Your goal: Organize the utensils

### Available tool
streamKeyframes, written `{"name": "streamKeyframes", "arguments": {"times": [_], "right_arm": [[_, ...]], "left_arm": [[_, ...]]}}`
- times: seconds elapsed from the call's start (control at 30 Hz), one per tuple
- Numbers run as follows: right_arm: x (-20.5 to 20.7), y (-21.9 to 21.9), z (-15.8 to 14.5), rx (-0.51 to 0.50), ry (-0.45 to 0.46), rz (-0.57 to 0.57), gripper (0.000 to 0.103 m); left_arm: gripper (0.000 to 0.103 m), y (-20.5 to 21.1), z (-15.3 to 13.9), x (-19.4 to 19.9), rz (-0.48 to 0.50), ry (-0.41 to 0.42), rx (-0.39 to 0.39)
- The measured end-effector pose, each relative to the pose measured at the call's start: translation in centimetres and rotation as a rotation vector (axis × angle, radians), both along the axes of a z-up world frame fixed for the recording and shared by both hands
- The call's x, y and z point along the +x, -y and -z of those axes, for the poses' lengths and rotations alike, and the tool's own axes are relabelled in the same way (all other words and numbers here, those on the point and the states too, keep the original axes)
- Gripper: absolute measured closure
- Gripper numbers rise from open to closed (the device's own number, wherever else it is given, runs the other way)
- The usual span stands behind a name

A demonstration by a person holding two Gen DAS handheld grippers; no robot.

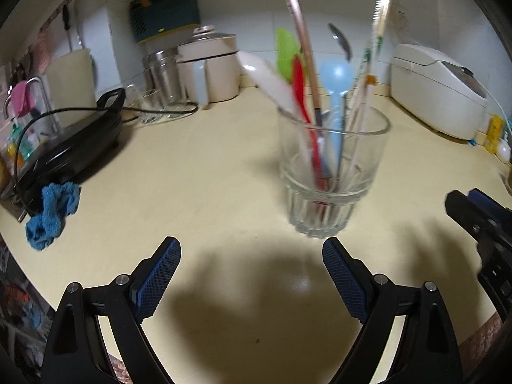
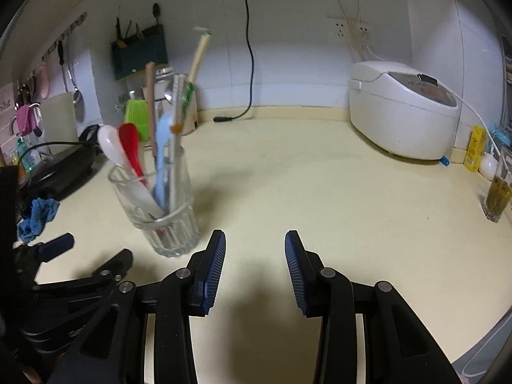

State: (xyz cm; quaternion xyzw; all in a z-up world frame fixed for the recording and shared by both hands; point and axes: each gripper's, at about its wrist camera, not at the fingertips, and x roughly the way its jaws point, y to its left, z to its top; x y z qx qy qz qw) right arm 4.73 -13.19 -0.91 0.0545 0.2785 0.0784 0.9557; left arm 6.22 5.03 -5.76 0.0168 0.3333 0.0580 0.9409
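Clear ribbed glass tumbler point(image 1: 331, 172) w/ upright utensils point(image 1: 323, 73) sits mid-counter point(image 1: 208, 160), ahead-right of left gripper point(image 1: 252, 276); right gripper point(image 2: 255, 267) beside it. Both jaws wide, empty.

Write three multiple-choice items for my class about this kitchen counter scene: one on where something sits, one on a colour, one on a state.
1. Where are the utensils?
A. Lying flat on the counter
B. Standing in the clear glass
C. Inside the rice cooker

2. What colour is the crumpled cloth beside the black electric pan?
A. Blue
B. Yellow
C. White

3. How are the two grippers?
A. Both open and holding nothing
B. Both shut on spoons
C. One is gripping the glass

Answers:
1 B: the spoons and chopsticks stand in the glass.
2 A: the cloth by the pan is blue.
3 A: the left gripper and right gripper both show spread fingers with only bare counter between them.
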Motion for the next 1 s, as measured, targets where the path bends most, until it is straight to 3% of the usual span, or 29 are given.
{"name": "streamKeyframes", "arguments": {"times": [0.27, 1.0], "right_arm": [[-0.3, -1.7, 0.3, -0.020, -0.011, -0.064, 0.064], [0.2, -1.5, 0.6, 0.000, -0.035, -0.070, 0.064]], "left_arm": [[0.011, -0.5, 0.0, -0.1, 0.006, -0.004, -0.023], [0.011, -0.3, -0.1, -0.1, 0.019, -0.010, -0.038]]}}
